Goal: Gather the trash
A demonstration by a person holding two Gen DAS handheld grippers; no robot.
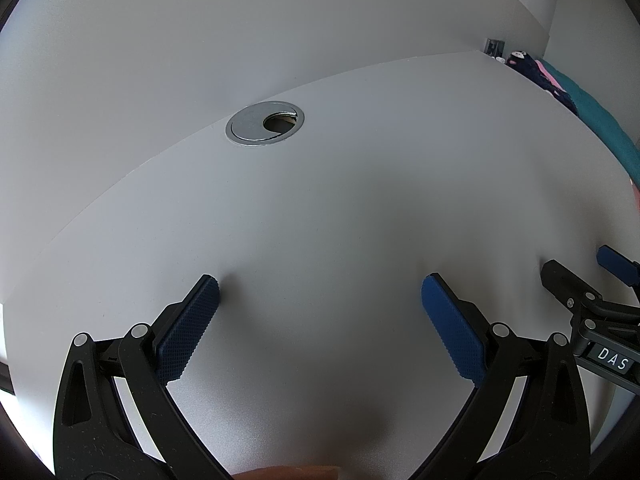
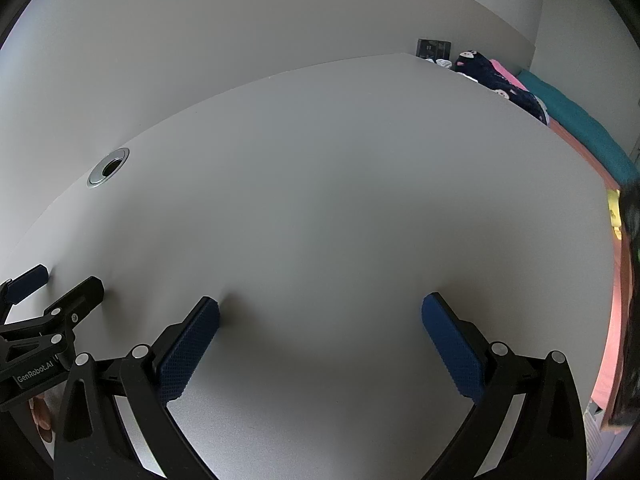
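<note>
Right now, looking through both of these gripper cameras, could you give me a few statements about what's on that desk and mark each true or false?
1. Both the left gripper and the right gripper are open and hold nothing. True.
2. A crumpled piece of trash lies between the right gripper's fingers. False: only bare white desk shows there.
3. A round metal cable port is set into the desk near the wall. True.
4. The cable port is fully covered. False: a dark opening shows in it.
5. Dark patterned fabric lies beyond the desk's far right edge. True.

Grey desk (image 1: 320, 200), white wall (image 1: 240, 20).
</note>
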